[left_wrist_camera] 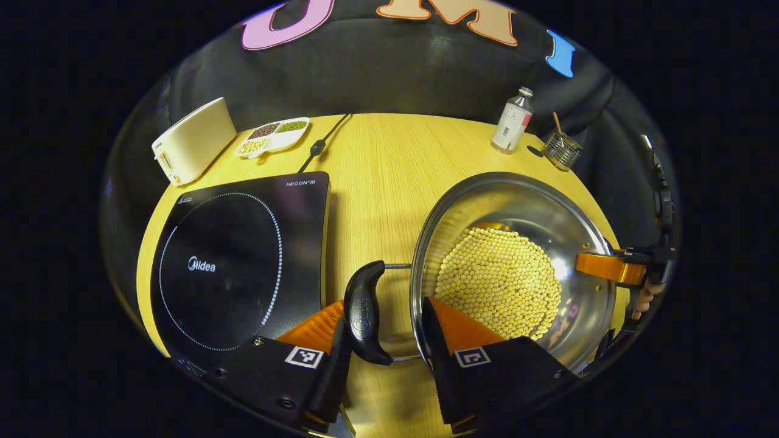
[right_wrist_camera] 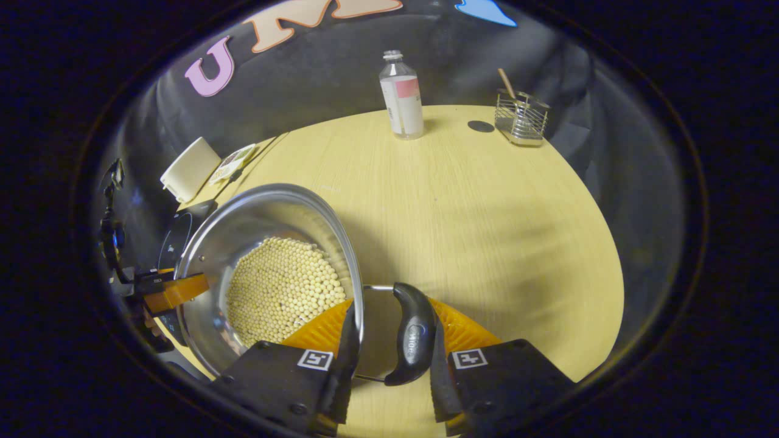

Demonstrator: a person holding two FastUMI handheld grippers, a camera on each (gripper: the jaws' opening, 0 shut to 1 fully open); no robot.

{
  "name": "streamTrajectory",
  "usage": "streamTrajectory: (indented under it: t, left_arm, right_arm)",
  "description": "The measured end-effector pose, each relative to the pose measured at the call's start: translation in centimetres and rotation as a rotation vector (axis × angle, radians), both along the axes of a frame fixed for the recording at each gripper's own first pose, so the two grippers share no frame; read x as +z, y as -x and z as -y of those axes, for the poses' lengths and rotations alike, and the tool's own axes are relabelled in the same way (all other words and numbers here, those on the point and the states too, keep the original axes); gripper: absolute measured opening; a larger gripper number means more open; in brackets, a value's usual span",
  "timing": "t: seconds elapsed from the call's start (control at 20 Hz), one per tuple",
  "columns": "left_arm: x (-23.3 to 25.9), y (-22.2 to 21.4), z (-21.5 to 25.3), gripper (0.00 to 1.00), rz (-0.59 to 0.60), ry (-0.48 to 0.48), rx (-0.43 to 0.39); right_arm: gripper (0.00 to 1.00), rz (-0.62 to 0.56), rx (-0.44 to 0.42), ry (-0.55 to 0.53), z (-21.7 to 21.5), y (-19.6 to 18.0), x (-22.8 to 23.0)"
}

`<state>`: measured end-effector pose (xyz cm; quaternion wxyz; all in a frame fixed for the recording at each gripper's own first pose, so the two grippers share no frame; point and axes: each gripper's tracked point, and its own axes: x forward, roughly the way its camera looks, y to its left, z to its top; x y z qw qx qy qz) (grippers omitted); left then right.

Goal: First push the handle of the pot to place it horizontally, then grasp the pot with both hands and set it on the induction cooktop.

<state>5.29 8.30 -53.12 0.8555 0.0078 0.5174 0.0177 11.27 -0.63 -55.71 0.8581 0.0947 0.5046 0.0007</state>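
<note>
Jaws of my left gripper (left_wrist_camera: pixel 384 340) straddle one black handle (left_wrist_camera: pixel 365 313), parted and not clamped. My right gripper (right_wrist_camera: pixel 389 347) brackets the opposite handle (right_wrist_camera: pixel 414 333) the same way; contact on its outer finger is hard to judge. Between them the pot (left_wrist_camera: pixel 511 267) of beans sits on the table (left_wrist_camera: pixel 377 170). From the left gripper, the cooktop (left_wrist_camera: pixel 237 261) lies at ten o'clock, so the carry goes that way.

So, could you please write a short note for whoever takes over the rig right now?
Left gripper: open, astride one handle.
Right gripper: open, astride the opposite handle.
Pot, holding beans, sits on the table beside the induction cooktop.
Done: handles look horizontal.
Left: close both, lift, set pot on cooktop.
</note>
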Motion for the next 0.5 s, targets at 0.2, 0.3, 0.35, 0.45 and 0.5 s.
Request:
streamTrajectory:
  t: [0.2, 0.3, 0.35, 0.45, 0.5]
  left_arm:
    - [0.3, 1.8, 0.3, 0.65, -0.023, -0.01, 0.038]
    - [0.3, 2.3, 0.3, 0.62, -0.035, -0.001, 0.073]
    - [0.4, 2.4, 0.4, 0.61, -0.041, 0.002, 0.083]
    - [0.7, 3.0, 0.4, 0.61, -0.054, 0.002, 0.088]
    - [1.1, 3.1, 0.3, 0.61, -0.05, 0.001, 0.091]
  right_arm:
    - [0.53, -0.003, 0.029, 0.0, 0.0, 1.0, 0.2]
    - [0.52, -0.004, 0.035, -0.003, 0.1, 1.0, 0.2]
    - [0.52, -0.007, 0.037, -0.005, 0.0, 1.3, 0.4]
    - [0.52, -0.009, 0.04, -0.012, -0.3, 1.8, 0.7]
    - [0.52, -0.004, 0.043, -0.017, -0.4, 1.8, 1.1]
